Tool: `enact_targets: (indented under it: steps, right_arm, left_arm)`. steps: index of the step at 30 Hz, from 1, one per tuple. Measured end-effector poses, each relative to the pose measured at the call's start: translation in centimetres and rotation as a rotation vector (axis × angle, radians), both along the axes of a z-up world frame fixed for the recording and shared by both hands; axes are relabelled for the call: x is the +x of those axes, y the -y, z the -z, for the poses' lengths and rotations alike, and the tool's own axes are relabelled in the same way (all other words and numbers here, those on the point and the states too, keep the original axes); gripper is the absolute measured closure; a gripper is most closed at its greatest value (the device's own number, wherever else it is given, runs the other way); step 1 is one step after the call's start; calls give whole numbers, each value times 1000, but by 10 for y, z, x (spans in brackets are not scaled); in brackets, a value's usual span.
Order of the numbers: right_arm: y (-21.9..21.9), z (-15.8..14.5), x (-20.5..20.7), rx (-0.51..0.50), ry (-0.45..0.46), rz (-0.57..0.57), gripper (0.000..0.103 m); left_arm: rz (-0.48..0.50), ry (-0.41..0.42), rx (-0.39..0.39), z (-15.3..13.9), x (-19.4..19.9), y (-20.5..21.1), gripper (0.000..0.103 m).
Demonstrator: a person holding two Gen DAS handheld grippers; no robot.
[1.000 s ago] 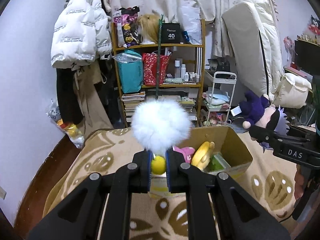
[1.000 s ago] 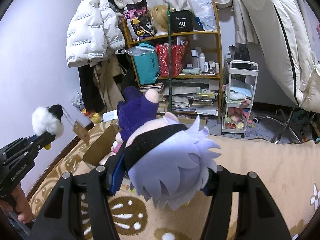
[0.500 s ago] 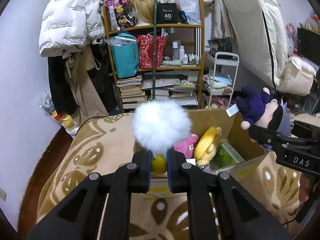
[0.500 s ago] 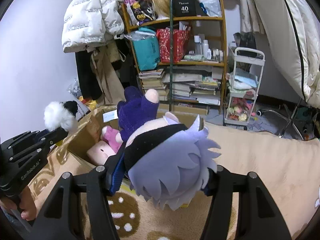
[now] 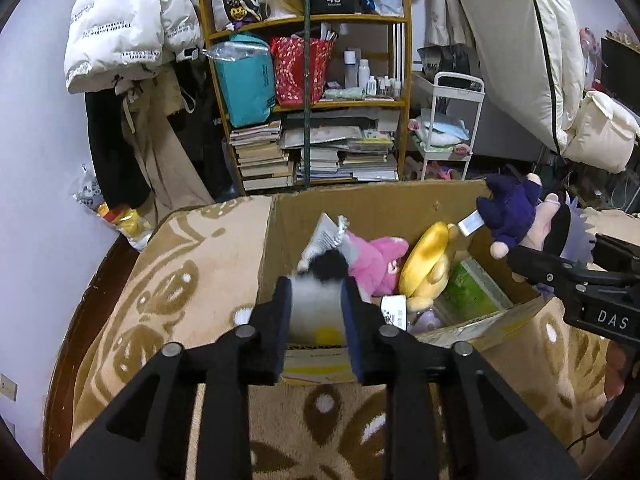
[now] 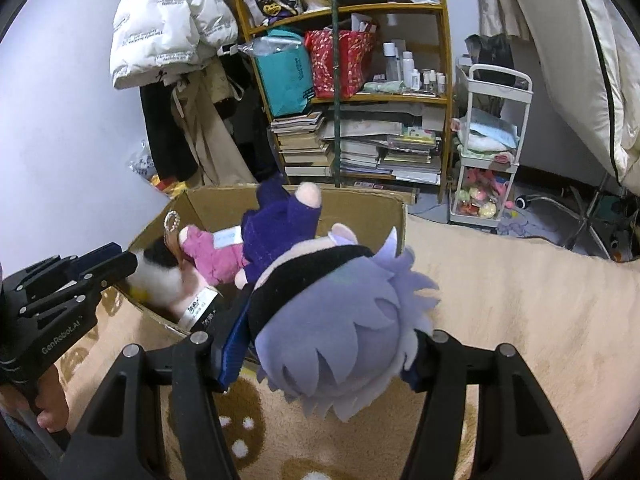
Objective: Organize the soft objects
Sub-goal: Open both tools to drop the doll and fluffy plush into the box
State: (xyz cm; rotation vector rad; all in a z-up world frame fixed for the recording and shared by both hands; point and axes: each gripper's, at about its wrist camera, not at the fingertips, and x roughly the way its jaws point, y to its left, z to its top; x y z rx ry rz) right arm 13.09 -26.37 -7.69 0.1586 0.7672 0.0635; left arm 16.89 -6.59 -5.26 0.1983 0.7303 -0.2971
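- White-and-black pom-pom toy [image 5: 318,300]: blurred, between the parted fingers of the left gripper [image 5: 316,320], just over the near-left corner of the box; whether the pads touch it cannot be told. In the right wrist view it [image 6: 158,274] sits at the tip of that gripper [image 6: 120,264], inside the box wall.
- Lavender-haired plush doll [image 6: 336,340]: head clamped between the pads of the right gripper [image 6: 320,350], purple body [image 6: 280,224] stretched forward over the box opening. Seen from the left wrist camera, the doll [image 5: 516,216] hangs above the box's right side, held by the right gripper [image 5: 560,272].
- Cardboard box [image 5: 380,204]: open, standing on the rug.
- Box contents: pink plush [image 5: 376,264] in the middle, yellow plush [image 5: 428,260] just to its right, green flat item [image 5: 468,292] beyond that.
- Patterned beige rug [image 5: 192,280]: spread under the box.
- Wooden shelf [image 5: 308,80]: behind the box, carrying bags, bottles and stacked books.
- White trolley [image 6: 490,148]: beside the shelf.
- White puffer jacket [image 5: 128,20]: hanging at upper left.
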Motion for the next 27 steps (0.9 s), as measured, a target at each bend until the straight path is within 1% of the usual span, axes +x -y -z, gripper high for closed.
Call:
enact_targets:
  steps: [1, 3, 4, 5, 7, 9, 12, 13, 14, 15, 21, 22, 23, 27]
  right_arm:
    - [-1, 0, 1, -7, -1, -3, 38]
    - [-1, 0, 0, 3, -3, -10, 38]
    - [0, -1, -1, 11, -3, -9, 37]
    - [0, -2, -1, 15, -3, -7, 33]
    - [2, -4, -4, 27, 5, -7, 29]
    - [3, -8, -8, 30, 15, -2, 28]
    - [5, -17, -14, 31, 36, 4, 27]
    - [5, -19, -17, 31, 43, 8, 24]
    - [6, -23, -21, 30, 54, 16, 18]
    - [7, -26, -25, 29, 65, 23, 16]
    - [7, -45, -50, 11, 106, 46, 14]
    - [6, -48, -54, 3, 112, 48, 9]
    - [5, -52, -59, -8, 124, 51, 3]
    - [2, -67, -79, -20, 164, 50, 2]
  left_arm:
    - [-1, 0, 1, 0, -1, 0, 70]
    - [-6, 8, 5, -1, -3, -2, 55]
    - [-9, 17, 7, -2, -6, -4, 52]
    - [-12, 28, 7, -3, -8, -5, 48]
    - [-15, 32, 10, -6, -12, -9, 45]
    - [-21, 23, 11, -9, -14, -13, 36]
    - [-36, 38, 4, -17, -21, -20, 33]
    - [-45, 43, 3, -20, -23, -23, 32]
    - [-51, 47, 1, -21, -26, -25, 29]
    - [-57, 55, -1, -24, -29, -28, 28]
    - [-70, 83, 6, -35, -48, -38, 26]
    - [-72, 88, 4, -37, -52, -39, 25]
    - [-75, 95, 0, -41, -57, -41, 22]
    - [-83, 130, 0, -51, -75, -47, 18]
